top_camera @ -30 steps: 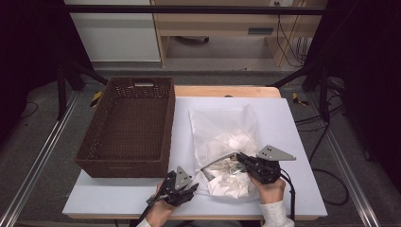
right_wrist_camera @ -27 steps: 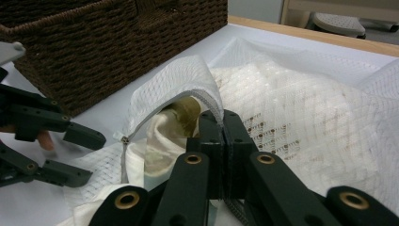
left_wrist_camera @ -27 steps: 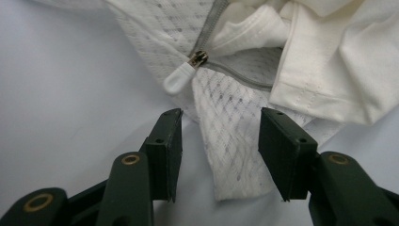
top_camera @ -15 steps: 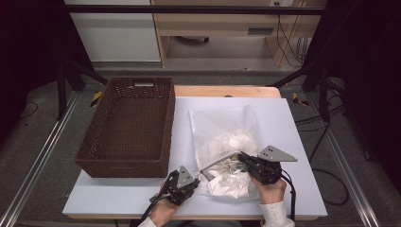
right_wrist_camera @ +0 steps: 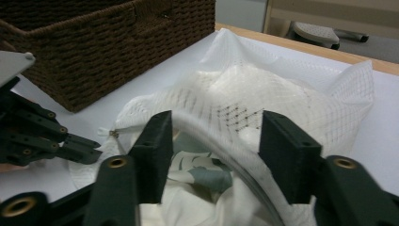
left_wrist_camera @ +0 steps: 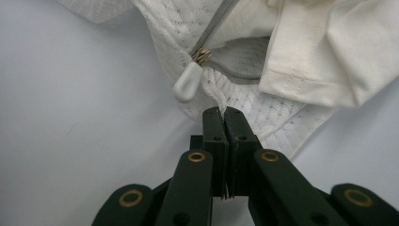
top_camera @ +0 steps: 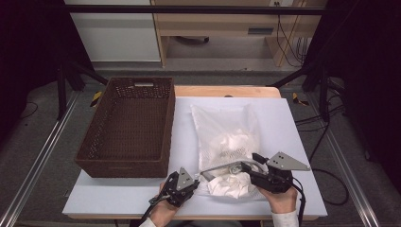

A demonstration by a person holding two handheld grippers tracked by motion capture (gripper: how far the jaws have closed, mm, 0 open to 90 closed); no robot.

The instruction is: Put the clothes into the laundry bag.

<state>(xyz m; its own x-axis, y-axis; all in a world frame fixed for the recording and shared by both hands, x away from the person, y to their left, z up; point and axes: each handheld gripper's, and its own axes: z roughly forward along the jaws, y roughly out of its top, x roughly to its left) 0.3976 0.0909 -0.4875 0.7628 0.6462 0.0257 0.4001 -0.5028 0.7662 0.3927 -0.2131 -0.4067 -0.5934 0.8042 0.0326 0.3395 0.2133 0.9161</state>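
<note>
A white mesh laundry bag (top_camera: 227, 137) lies on the white table, its zipped mouth toward me and white clothes (left_wrist_camera: 329, 61) spilling from it. My left gripper (left_wrist_camera: 225, 115) is shut on the bag's mesh edge, just below the grey zipper pull (left_wrist_camera: 188, 87). In the high view that left gripper (top_camera: 199, 179) sits at the bag's near left corner. My right gripper (right_wrist_camera: 219, 136) has just been opening. Its jaws stand apart on either side of the bag's raised zipper rim (right_wrist_camera: 235, 160) without pressing on it. In the high view the right gripper (top_camera: 249, 163) hovers over the bag's mouth.
A brown wicker basket (top_camera: 127, 127) stands left of the bag, close to the left gripper (right_wrist_camera: 91, 148). The table's front edge (top_camera: 189, 215) runs just behind both hands. Bare tabletop (top_camera: 288, 123) lies right of the bag.
The right gripper's jaws have parted from the bag's rim and the hand has drifted slightly right and up. The left gripper has stayed at the bag's corner.
</note>
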